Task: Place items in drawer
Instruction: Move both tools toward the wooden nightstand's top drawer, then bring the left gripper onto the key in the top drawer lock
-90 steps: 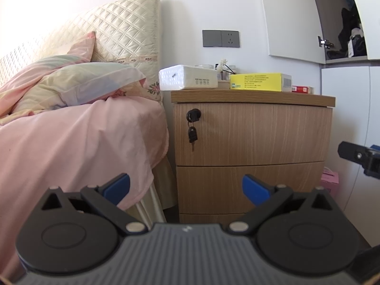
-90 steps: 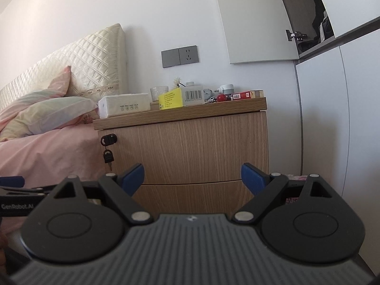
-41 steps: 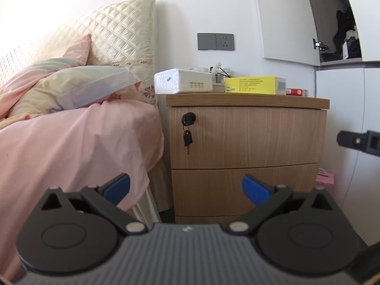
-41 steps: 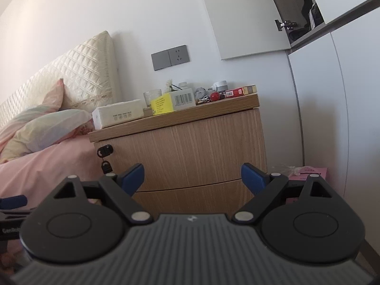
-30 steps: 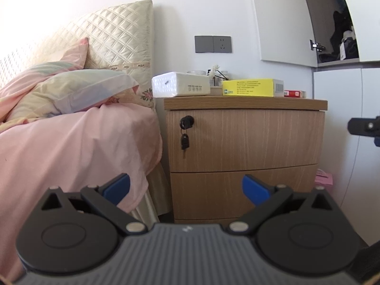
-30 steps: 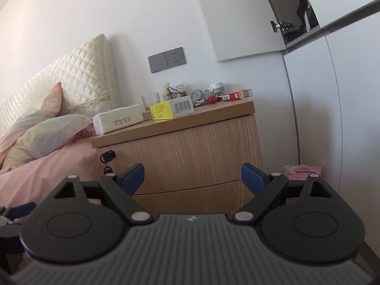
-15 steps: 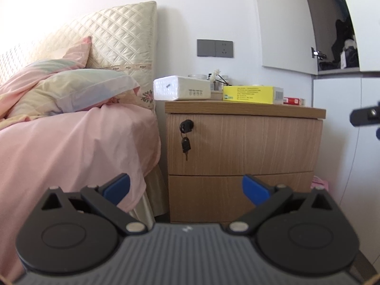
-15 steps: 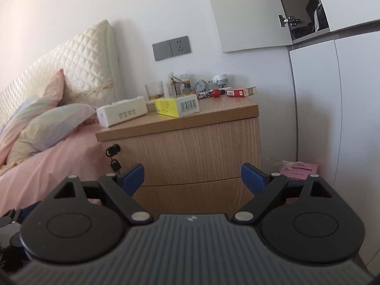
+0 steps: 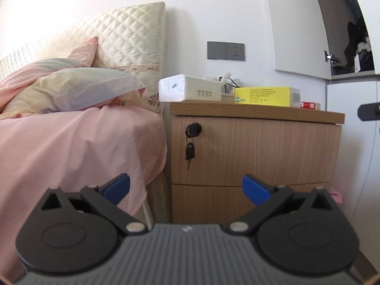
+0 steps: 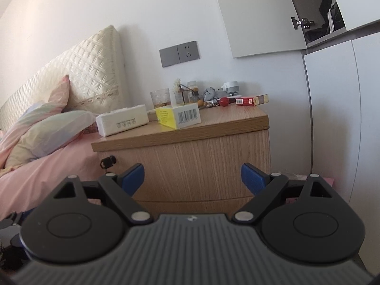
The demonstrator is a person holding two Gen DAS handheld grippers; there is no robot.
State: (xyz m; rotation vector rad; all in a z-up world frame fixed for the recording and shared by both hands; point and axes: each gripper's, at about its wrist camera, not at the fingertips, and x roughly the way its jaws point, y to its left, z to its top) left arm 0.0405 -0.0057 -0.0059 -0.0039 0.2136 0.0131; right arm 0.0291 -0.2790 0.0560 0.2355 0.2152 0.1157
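Grippers: left, right spread, empty, facing closed nightstand

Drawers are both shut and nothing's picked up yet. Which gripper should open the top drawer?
Probably left. The left gripper, open and empty, faces the top drawer nearly square-on, at the level of the key. The right gripper, also open, looks from higher up, over the nightstand top.

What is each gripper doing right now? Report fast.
Left gripper: open, holding nothing, facing the nightstand.
Right gripper: open, holding nothing, also short of the nightstand.
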